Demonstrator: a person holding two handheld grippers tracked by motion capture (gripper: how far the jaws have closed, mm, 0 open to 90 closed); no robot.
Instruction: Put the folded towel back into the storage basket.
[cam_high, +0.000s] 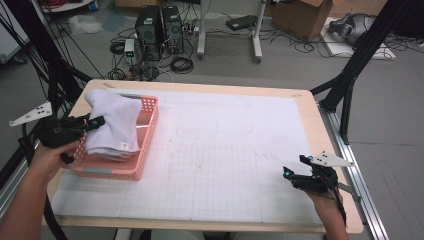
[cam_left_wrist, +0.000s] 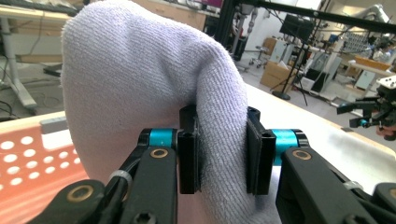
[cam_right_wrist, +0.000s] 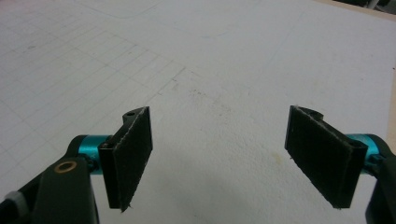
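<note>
- The table (cam_high: 210, 165) is a pale wooden top covered by a white sheet ruled in a faint grid, with a pink basket on its left side and bare sheet across the middle and right
- The pink basket (cam_high: 145, 145) has perforated walls and stands near the table's left edge, its long side running away from the person
- A white towel (cam_high: 112, 125) lies bunched in the basket, its upper part rising above the rim and a small label showing near the lower front; whether its raised fold rests on the far rim is hard to tell from above
- The left gripper (cam_high: 95, 121) reaches in from the basket's left side; in the left gripper view its jaws are narrowed onto a thick fold of the towel (cam_left_wrist: 140, 93), both pads pressing into the cloth
- The right gripper (cam_high: 295, 167) sits low over the sheet near the table's right front corner, well apart from the basket; its jaws stand wide with only bare sheet between them
</note>
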